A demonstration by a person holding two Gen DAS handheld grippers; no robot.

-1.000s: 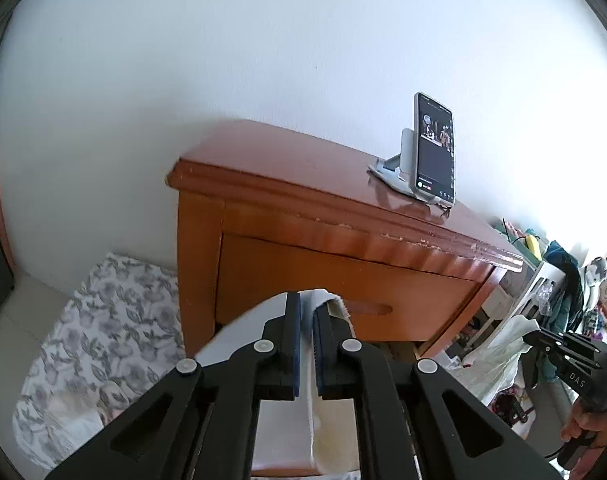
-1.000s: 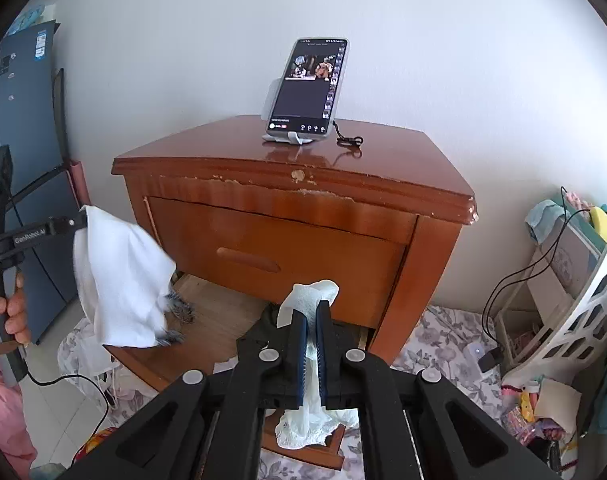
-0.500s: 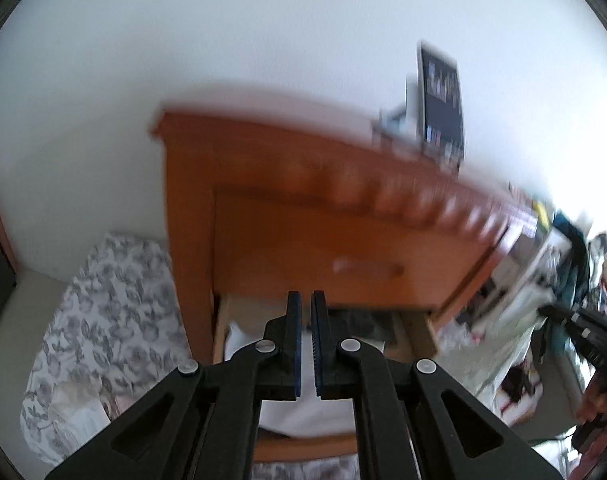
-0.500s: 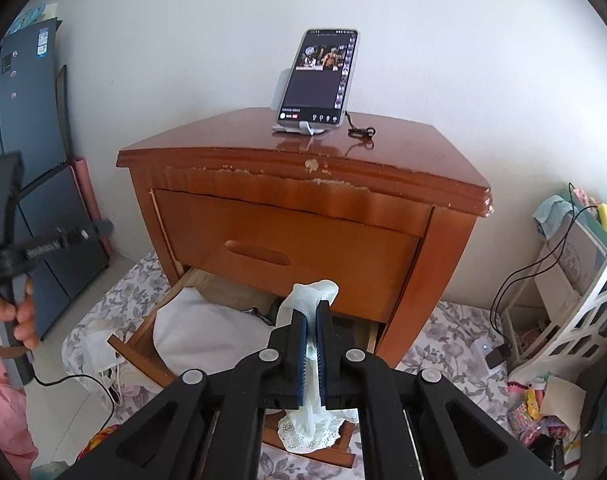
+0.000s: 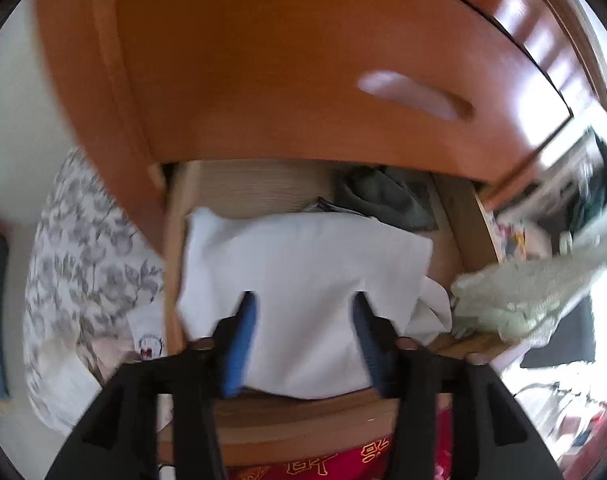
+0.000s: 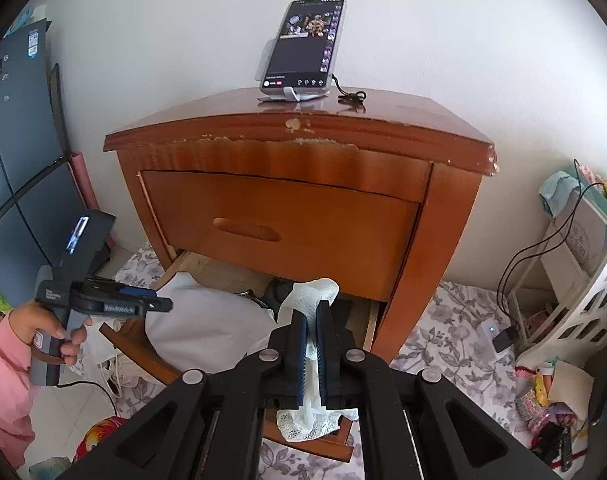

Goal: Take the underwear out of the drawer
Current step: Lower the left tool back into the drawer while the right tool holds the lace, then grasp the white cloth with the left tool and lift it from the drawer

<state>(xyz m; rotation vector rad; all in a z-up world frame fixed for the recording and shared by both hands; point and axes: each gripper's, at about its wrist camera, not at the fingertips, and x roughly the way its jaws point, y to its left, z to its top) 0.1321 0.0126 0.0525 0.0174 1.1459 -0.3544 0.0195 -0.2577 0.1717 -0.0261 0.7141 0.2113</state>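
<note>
The nightstand's bottom drawer [image 5: 303,412] stands pulled out. A white folded garment [image 5: 295,272] lies in it, with a dark green one [image 5: 387,200] behind. My left gripper [image 5: 305,312] hovers open just above the white garment, one blue finger on each side; the view is blurred. My right gripper [image 6: 312,312] is shut on white lace underwear [image 6: 315,420], held over the drawer's [image 6: 131,340] front right corner. That lace piece [image 5: 523,296] shows at the right of the left wrist view. In the right wrist view the left gripper [image 6: 155,304] sits over the white garment [image 6: 207,320].
The wooden nightstand [image 6: 443,216] has its upper drawer [image 6: 279,224] shut. A phone on a stand [image 6: 307,44] sits on top. Floral fabric [image 6: 443,328] covers the floor. A white basket and clutter [image 6: 583,312] stand at the right, dark panels [image 6: 19,152] at the left.
A second ago my left gripper held the white garment up; it now lies in the drawer. The left gripper has dropped low over it and opened. The right gripper still holds the lace piece.
</note>
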